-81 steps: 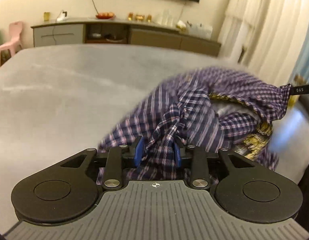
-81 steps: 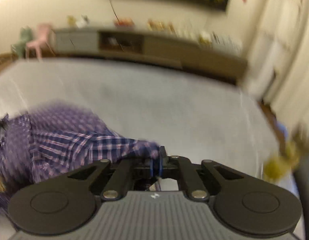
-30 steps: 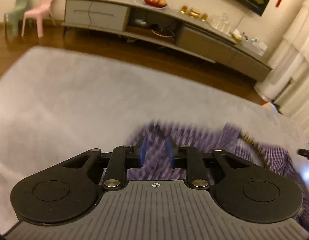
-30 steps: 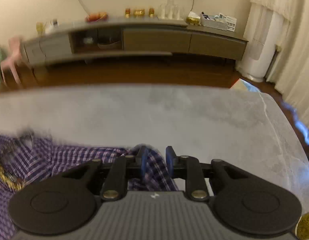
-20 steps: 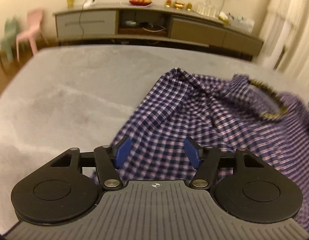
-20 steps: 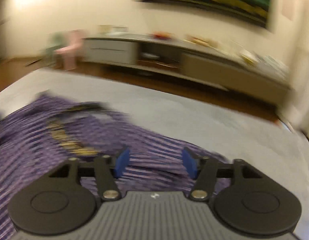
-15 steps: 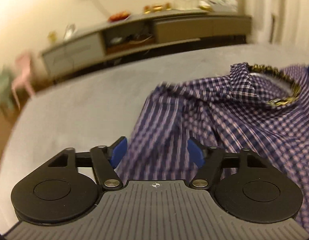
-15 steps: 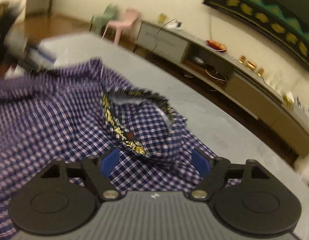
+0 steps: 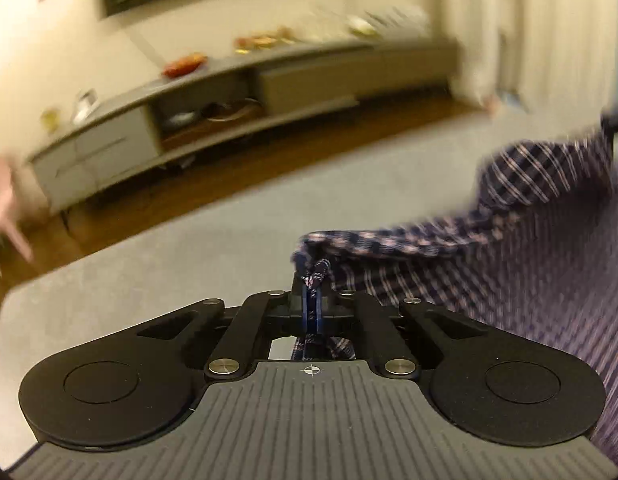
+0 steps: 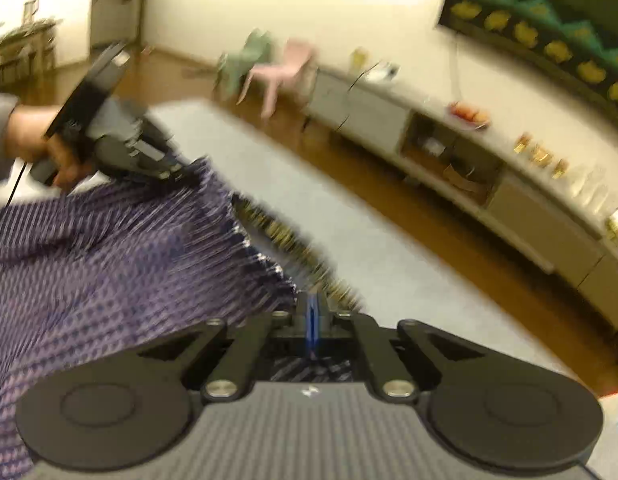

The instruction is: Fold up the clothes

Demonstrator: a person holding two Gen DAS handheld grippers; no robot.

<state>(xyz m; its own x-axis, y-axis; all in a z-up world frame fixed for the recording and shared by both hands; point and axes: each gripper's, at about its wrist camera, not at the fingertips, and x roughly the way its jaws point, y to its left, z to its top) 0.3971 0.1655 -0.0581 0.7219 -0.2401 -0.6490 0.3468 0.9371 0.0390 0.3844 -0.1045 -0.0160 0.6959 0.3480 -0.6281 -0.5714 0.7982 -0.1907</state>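
A purple checked shirt (image 9: 509,280) hangs stretched between my two grippers above the grey surface (image 9: 169,272). In the left wrist view my left gripper (image 9: 311,292) has its jaws closing tight, blue pads pressed on a bunched edge of the cloth. The right wrist view shows my right gripper (image 10: 312,308) pinching the shirt (image 10: 109,264) the same way, beside its gold-trimmed collar (image 10: 293,240). Also in that view, the left gripper (image 10: 177,168) sits at the shirt's far corner, held by a hand (image 10: 33,136). Both views are blurred by motion.
The grey surface (image 10: 389,264) spreads under the shirt, with wood floor beyond its edge. A long low cabinet (image 9: 269,92) with small items lines the wall. A pink chair (image 10: 285,64) and a green one stand by the cabinet (image 10: 469,168). Curtains hang at the right.
Half a second ago both grippers stood open over the shirt lying on the surface. Now both are shut on its edge, have rolled, and the shirt is lifted and pulled taut.
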